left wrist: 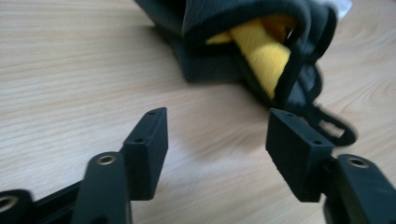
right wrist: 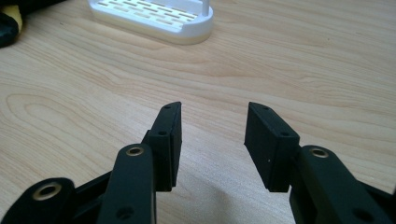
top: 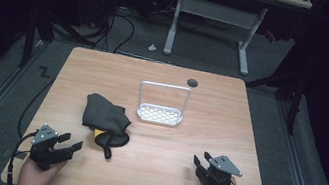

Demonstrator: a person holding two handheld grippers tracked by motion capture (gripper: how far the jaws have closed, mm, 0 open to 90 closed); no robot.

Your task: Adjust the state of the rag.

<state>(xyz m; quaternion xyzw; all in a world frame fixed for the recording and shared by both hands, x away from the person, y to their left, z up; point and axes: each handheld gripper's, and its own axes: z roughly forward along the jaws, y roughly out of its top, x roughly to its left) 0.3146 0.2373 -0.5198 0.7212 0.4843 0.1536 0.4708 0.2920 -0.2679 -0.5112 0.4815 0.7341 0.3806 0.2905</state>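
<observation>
On pale woodgrain table (top: 149, 171), both grippers (top: 68, 143) (top: 202, 162) gape beside soft dark pouch (top: 104, 115), slotted white rack (top: 159, 115).

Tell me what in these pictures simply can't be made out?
- Yellow object: mostly covered by the dark grey pouch in the left gripper view, so what it is stays unknown.
- White slotted rack: its handle is cut off by the top edge of the right gripper view.
- Small white scrap on the floor: too small in the high view to identify.
</observation>
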